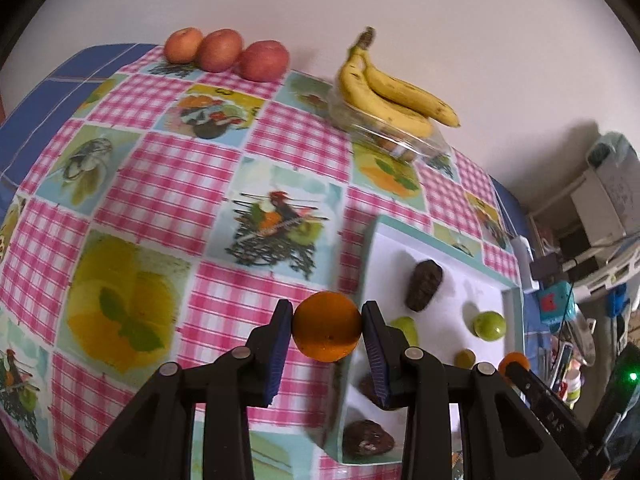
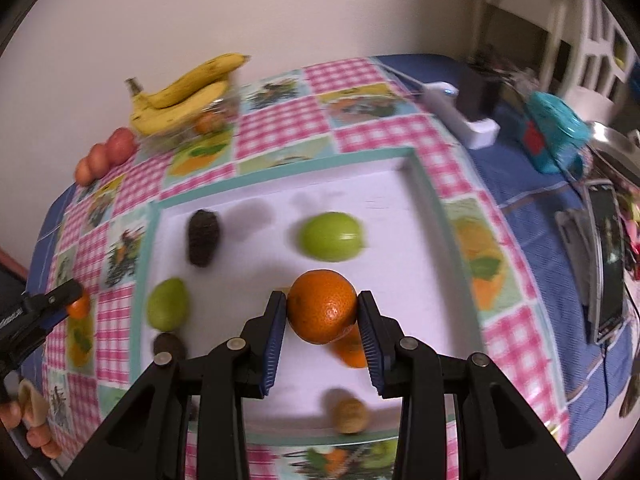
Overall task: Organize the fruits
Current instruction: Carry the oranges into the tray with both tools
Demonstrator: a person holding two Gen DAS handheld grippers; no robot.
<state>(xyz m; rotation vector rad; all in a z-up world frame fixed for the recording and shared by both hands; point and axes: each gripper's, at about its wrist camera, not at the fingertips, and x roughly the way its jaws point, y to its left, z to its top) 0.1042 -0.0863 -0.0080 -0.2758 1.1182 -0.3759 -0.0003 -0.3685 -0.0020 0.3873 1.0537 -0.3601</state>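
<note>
In the left wrist view my left gripper (image 1: 327,312) is shut on an orange (image 1: 327,326), above the tablecloth just left of the white tray (image 1: 444,249). My right gripper (image 2: 322,300) is shut on a second orange (image 2: 322,306), held over the tray (image 2: 280,172), with a third orange (image 2: 352,352) lying below it. In the tray lie a green apple (image 2: 332,236), a green pear (image 2: 168,304), dark fruits (image 2: 203,237) and a brown one (image 2: 351,415). The right gripper's tip (image 1: 516,364) shows at the left view's lower right. The left gripper (image 2: 76,298) appears at the right view's left edge.
Bananas (image 1: 392,88) rest on a clear plastic box (image 1: 400,140) by the wall. Three red fruits (image 1: 224,52) line the far left. A white device (image 2: 460,116), a teal object (image 2: 556,132) and a dark screen (image 2: 608,256) crowd the right. A person's fingers (image 2: 24,412) show lower left.
</note>
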